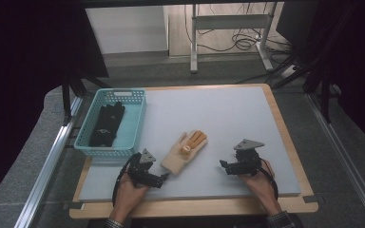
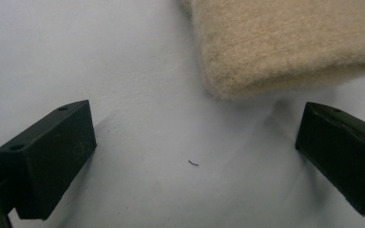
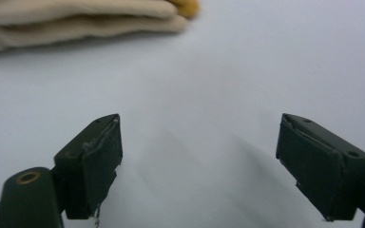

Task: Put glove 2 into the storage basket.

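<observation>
Beige glove (image 1: pixel 185 152) between both grippers, jaws apart and empty, black gloves (image 1: pixel 107 124) in teal basket (image 1: pixel 138 118).

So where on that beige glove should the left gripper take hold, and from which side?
Probably the cuff. The beige glove lies flat on the table, fingers pointing away and cuff toward the left gripper, whose open jaws already flank the cuff's edge in its own view. Coming in low from the near side, one jaw may slide under the thick folded hem.
</observation>
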`<state>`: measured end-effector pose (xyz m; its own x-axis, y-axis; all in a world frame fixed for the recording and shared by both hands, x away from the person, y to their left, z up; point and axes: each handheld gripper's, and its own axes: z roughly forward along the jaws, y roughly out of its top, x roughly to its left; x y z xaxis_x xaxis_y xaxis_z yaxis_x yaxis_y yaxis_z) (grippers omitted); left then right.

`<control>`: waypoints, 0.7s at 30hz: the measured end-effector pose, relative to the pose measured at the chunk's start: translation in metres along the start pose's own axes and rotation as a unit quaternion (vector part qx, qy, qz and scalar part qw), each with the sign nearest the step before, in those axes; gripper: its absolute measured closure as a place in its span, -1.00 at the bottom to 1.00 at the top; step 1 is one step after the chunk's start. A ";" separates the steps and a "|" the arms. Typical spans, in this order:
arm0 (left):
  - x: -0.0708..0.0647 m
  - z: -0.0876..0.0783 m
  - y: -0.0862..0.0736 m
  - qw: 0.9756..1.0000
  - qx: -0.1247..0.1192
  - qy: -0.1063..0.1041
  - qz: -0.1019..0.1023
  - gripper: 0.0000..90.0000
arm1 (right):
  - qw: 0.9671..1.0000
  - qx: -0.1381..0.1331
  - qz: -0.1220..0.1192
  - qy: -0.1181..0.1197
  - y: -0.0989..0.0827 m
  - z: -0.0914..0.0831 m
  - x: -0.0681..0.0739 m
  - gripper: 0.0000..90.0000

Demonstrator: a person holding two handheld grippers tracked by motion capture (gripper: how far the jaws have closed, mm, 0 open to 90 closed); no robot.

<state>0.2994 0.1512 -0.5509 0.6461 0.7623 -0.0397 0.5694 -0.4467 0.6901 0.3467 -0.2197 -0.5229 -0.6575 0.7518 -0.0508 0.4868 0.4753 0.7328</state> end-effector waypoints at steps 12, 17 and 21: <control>-0.001 0.000 0.000 1.000 -0.001 0.001 -0.002 -1.00 | 1.000 0.017 0.013 -0.013 -0.013 0.002 -0.010 -0.86; 0.000 0.000 0.001 1.000 0.003 0.000 -0.002 -1.00 | 1.000 0.016 0.013 -0.014 -0.013 0.002 -0.010 -0.86; 0.000 0.000 0.000 1.000 0.002 0.000 -0.002 -1.00 | 1.000 0.015 0.011 -0.015 -0.013 0.003 -0.010 -0.88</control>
<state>0.2996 0.1507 -0.5507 0.6437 0.7640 -0.0436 0.5746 -0.4449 0.6869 0.3481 -0.2321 -0.5339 -0.6289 0.7755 -0.0554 0.5189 0.4718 0.7128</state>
